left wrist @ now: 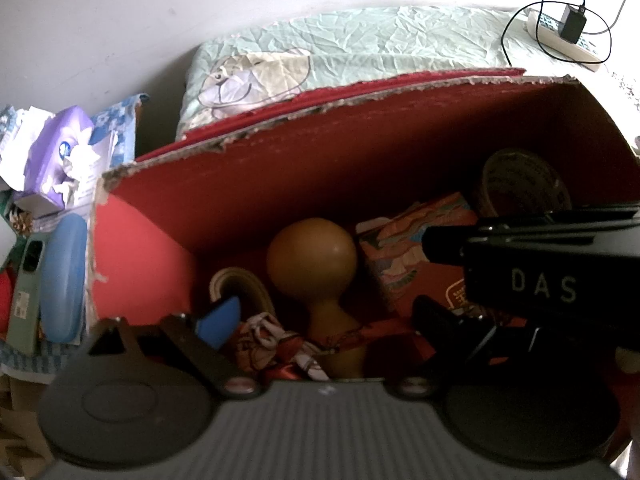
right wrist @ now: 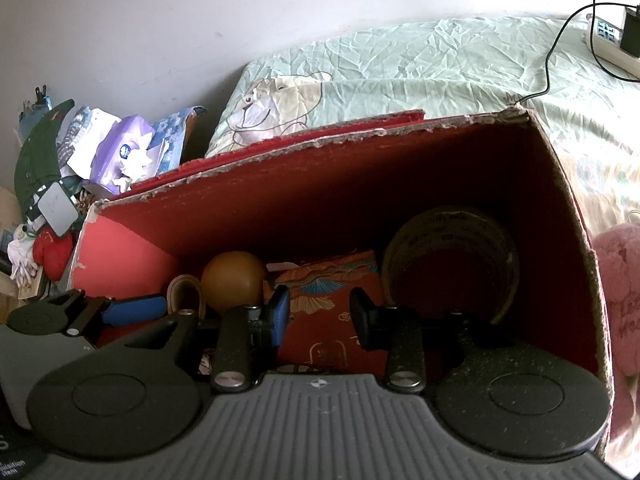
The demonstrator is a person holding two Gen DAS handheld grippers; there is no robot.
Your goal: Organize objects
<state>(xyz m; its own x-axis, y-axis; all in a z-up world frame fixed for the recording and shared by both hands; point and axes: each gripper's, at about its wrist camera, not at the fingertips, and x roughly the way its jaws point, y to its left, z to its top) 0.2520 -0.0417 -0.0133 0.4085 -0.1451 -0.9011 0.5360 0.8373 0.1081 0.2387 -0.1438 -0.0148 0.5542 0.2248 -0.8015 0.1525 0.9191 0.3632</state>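
Note:
A red cardboard box [left wrist: 360,152] stands open on a bed; it also shows in the right wrist view [right wrist: 360,184]. Inside lie a brown gourd [left wrist: 316,264], a patterned red packet [left wrist: 404,248], a tape roll [left wrist: 524,184], a small cream roll [left wrist: 244,284] and a red-white trinket [left wrist: 268,344]. My left gripper [left wrist: 324,320] is open above the box's near side, over the gourd's neck. My right gripper [right wrist: 320,316] is open inside the box over the patterned packet [right wrist: 328,300], beside the gourd [right wrist: 232,280] and the tape roll [right wrist: 452,256]. The right gripper's body crosses the left wrist view [left wrist: 540,276].
A green bedsheet with a bear print [right wrist: 400,76] lies behind the box. A power strip with a charger [left wrist: 568,36] is at the far right. A purple tissue pack [left wrist: 60,152], a blue case [left wrist: 64,276] and a phone [left wrist: 28,292] crowd the left. A pink plush [right wrist: 620,300] is on the right.

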